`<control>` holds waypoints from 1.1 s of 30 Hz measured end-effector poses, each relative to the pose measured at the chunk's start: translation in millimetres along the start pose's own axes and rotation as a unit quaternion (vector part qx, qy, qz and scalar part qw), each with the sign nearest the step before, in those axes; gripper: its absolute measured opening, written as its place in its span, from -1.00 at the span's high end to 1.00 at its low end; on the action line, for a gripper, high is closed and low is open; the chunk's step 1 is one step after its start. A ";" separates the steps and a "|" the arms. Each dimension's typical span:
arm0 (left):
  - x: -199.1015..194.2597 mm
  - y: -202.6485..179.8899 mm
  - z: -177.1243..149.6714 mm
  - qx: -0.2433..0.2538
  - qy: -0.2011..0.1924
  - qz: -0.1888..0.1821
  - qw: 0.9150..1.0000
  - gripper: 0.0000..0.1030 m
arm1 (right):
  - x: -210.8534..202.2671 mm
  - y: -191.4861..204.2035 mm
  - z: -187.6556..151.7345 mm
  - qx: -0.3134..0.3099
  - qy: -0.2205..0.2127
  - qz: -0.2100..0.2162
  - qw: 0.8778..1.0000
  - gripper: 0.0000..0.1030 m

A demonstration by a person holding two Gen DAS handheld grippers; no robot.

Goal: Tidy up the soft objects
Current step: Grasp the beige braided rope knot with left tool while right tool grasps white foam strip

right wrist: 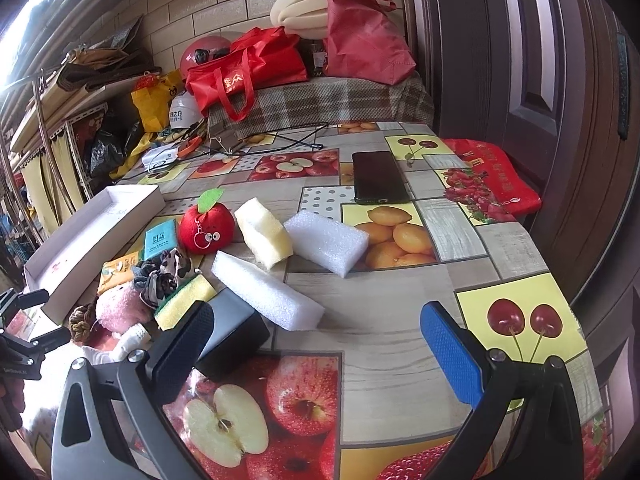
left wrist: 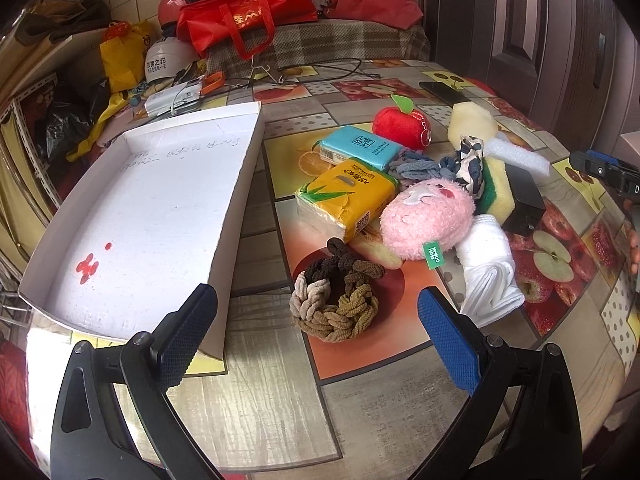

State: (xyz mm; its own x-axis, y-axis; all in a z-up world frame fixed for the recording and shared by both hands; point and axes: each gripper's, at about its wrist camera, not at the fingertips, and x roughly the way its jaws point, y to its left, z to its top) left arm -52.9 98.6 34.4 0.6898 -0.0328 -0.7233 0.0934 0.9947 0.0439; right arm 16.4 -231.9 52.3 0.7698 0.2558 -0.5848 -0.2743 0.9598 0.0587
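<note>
The tabletop [right wrist: 384,320] wears a glossy, smooth plastic cover printed with fruit, while the white tray [left wrist: 160,208] beside it looks like matt cardboard. The pink plush toy [left wrist: 426,216] is fuzzy, the red apple toy [right wrist: 206,226] is soft felt-like cloth, and the hair ties [left wrist: 336,304] are ribbed elastic fabric. The white foam blocks [right wrist: 268,290] are finely grainy, the tissue packs [left wrist: 348,196] shiny film, and each claw [left wrist: 318,334] has textured rubbery pads.

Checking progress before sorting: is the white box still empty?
Empty: the white box shows only its bare, red-stained floor; every soft item lies outside on the table.
</note>
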 end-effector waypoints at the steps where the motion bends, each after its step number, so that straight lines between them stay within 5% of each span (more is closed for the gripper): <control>1: 1.2 -1.7 0.8 0.006 0.003 -0.002 1.000 -0.92 | 0.5 -0.4 -0.8 -0.007 0.004 -0.001 1.000 -1.00; 7: 13.3 -16.1 1.7 0.043 0.026 0.003 0.999 -0.90 | 7.3 -4.0 -5.6 -0.043 0.027 0.003 0.999 -1.00; 13: 30.9 -17.1 3.8 0.053 0.059 0.002 0.997 -0.66 | 23.6 8.4 -4.4 -0.119 0.043 -0.008 0.992 -0.93; 22: 40.8 -19.9 6.7 0.057 0.076 -0.031 0.995 -0.16 | 65.7 30.2 3.1 -0.209 0.077 -0.002 0.975 -0.21; 23: 40.7 -19.3 7.2 0.054 0.074 -0.037 0.995 0.08 | 69.8 32.4 3.0 -0.213 0.080 0.003 0.974 -0.03; 26: 39.7 -19.6 6.6 0.051 0.066 -0.044 0.996 0.29 | 81.2 32.9 4.0 -0.204 0.094 0.016 0.974 0.48; 33: 27.8 -17.5 2.5 0.020 0.028 -0.036 0.999 0.37 | 41.1 16.8 14.1 -0.122 0.026 0.042 0.991 0.63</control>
State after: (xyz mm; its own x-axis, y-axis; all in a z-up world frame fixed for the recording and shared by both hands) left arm -33.5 80.0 15.3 0.6390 -0.0984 -0.7629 0.1714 0.9851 0.0166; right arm 51.6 -203.6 40.7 0.7097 0.3209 -0.6272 -0.4722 0.8773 -0.0854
